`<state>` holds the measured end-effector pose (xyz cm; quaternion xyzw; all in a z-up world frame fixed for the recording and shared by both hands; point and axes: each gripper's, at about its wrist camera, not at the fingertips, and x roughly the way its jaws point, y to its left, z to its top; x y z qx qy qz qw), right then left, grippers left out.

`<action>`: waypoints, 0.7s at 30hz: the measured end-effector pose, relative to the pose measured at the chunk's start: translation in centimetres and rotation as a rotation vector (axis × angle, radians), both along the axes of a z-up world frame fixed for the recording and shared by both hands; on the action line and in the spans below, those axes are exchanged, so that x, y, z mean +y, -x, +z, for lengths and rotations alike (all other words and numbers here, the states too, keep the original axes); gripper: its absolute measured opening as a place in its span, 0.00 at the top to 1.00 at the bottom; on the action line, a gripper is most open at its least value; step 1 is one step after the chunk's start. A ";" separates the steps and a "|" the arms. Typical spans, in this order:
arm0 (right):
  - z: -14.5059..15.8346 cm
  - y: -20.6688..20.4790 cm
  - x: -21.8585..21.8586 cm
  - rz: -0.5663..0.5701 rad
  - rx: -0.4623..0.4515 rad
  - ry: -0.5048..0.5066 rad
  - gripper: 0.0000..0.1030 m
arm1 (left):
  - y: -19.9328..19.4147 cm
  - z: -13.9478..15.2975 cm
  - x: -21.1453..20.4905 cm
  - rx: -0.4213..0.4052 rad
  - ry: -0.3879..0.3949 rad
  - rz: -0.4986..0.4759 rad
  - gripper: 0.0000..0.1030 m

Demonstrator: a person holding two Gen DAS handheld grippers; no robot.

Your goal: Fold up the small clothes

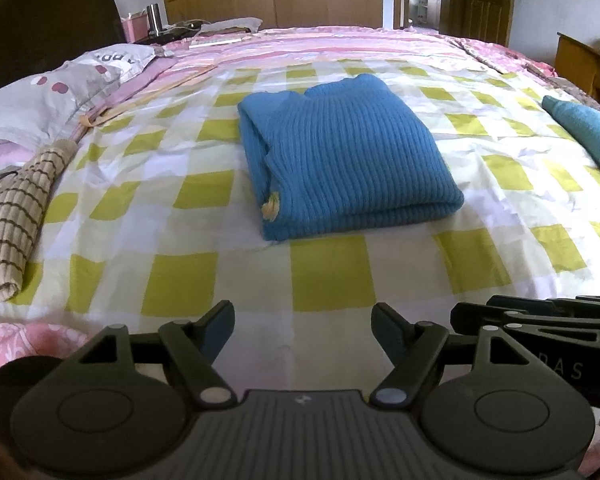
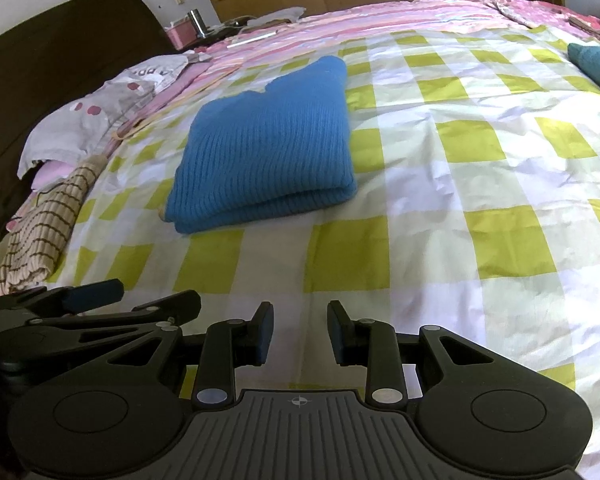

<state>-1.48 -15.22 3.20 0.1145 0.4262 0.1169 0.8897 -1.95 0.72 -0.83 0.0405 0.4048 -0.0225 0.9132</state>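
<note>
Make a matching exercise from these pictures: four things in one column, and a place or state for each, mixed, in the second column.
Things:
1. blue sweater
2. striped beige garment
3. teal cloth
4. left gripper

Places or states:
A. open, nothing between the jaws
B. folded, in the middle of the checked sheet
C. at the right edge of the view
D. at the left, near the pillow

Pairs: 1-B, 2-D, 3-C, 4-A

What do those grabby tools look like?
Both look alike: the left tool and right tool are black plastic with two round discs, a ribbed grey plate with a small crosshair mark, silver pivot pins, and dark blue pads on the fingers. Pale lettering marks one side.
</note>
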 end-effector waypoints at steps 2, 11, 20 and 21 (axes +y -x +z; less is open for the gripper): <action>0.0 0.0 0.0 -0.002 -0.001 -0.002 0.71 | 0.0 0.0 0.1 0.002 0.002 0.002 0.22; 0.0 0.0 0.0 -0.003 0.000 0.000 0.71 | -0.1 0.0 0.2 0.012 0.004 0.009 0.22; -0.1 0.0 0.0 -0.002 0.000 0.001 0.71 | -0.1 -0.1 0.3 0.014 0.004 0.014 0.22; -0.1 0.0 0.0 -0.002 0.000 0.001 0.71 | -0.1 -0.1 0.3 0.015 0.003 0.015 0.22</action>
